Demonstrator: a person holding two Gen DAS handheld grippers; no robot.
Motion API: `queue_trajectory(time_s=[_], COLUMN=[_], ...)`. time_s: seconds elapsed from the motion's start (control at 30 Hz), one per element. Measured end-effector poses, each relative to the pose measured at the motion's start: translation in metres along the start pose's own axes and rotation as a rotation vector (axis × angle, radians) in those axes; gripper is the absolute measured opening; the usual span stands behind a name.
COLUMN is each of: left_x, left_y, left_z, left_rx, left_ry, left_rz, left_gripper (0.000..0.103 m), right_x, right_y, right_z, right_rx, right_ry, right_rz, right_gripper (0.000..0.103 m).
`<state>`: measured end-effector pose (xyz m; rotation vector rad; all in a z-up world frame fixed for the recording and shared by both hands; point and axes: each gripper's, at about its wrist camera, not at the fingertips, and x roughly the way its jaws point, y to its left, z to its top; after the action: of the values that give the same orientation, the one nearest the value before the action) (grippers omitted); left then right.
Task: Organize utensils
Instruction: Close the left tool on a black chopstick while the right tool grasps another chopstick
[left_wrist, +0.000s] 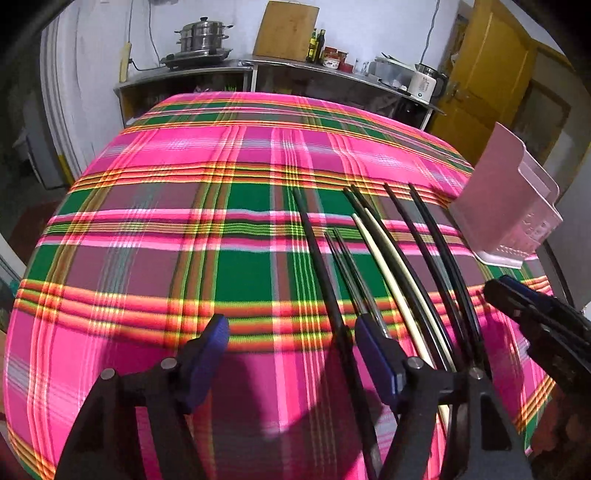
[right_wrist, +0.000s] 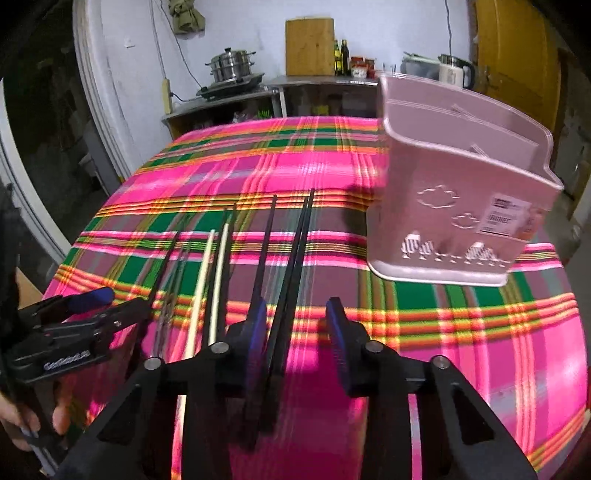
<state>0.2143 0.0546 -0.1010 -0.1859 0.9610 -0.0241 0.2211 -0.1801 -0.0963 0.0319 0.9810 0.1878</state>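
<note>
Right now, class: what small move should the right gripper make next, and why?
Probably lower and close the right gripper on the black chopsticks: its jaws stand open around them, and the pink holder looks empty.

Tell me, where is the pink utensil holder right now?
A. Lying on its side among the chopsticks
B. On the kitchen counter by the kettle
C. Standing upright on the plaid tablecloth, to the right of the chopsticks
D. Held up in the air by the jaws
C: the pink utensil holder stands upright on the plaid tablecloth, right of the row of chopsticks, with neither pair of jaws touching it.
</note>
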Motion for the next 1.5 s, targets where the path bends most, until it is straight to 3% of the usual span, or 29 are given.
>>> queue_trajectory(time_s=[0.23,0.53,0.67,1.0,1.27,1.37,1.5], left_x=[0.01,0.018,0.018,0.025,0.031,0.033,0.033], left_y=[-0.002,-0.012,-0.008,-0.003,-0.005,-0.006,-0.003], left_z=[0.011,0.015,0.018,0.031,0.04,0.043,0.046], left_rx=[0.024,0.088,0.085,0.06,0.073,0.089,0.078], left_ry=[-0.017,-0.042,-0.05,-0.039,-0.034,-0.036,-0.031], left_rz=[0.022,0.097,0.107,0.099,0.114,0.119,0.097], left_gripper=[0.069,0.063,0.052,0.045,0.027,0.014,0.009], right_x=[0.03,0.045,0.047,0.066,0.082,0.086,0.088], right_y=[-0.007,-0.007,-0.011,-0.002,0.01,0.013,0.014], right_z=[0.009,0.026,0.03,0.047,0.064,0.069,0.077], right_rx=[0.025,0.015,0.015,-0.004,-0.038,-0.044,-0.031], right_ry=[0.036,0.043,0.049,0.073,0.094,0.102,0.111], right_rz=[0.002,-0.015,-0.023,-0.063,-0.11,-0.113,-0.074], right_gripper=[0.022,0.021,0.021,0.021,0.02,0.012,0.007])
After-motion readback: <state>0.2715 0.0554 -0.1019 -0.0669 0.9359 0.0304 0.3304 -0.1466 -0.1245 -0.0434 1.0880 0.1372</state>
